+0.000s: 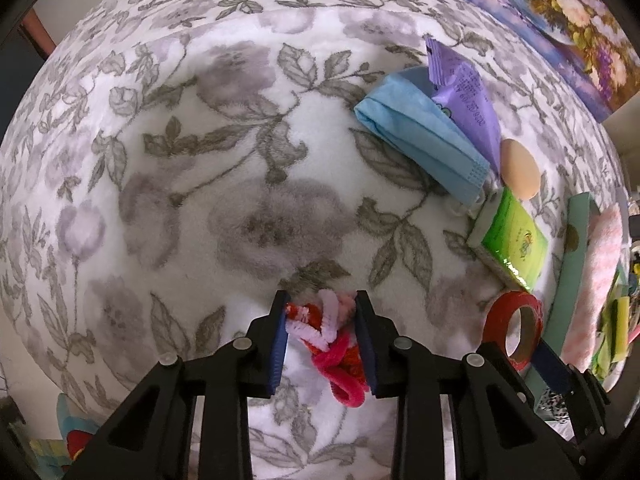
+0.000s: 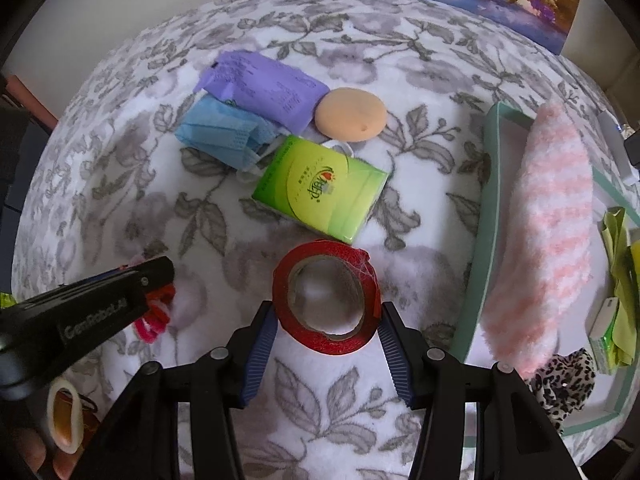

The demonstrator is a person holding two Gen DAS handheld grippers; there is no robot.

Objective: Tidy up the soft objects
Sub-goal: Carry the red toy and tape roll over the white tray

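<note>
On the grey-flowered fleece blanket (image 2: 120, 128), the left gripper (image 1: 322, 340) pinches a tangle of red, pink and white fuzzy pipe cleaners (image 1: 334, 344) at nine o'clock. At centre, the right gripper (image 2: 328, 336) grips a red tape roll (image 2: 326, 300); a green tissue packet (image 2: 320, 190) lies at twelve, a pink-striped fluffy sock (image 2: 548, 240) at three.

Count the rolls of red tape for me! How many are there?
1. The red tape roll lies on the flowered blanket between the right gripper jaws, below the green tissue pack. Others may be hidden.
</note>
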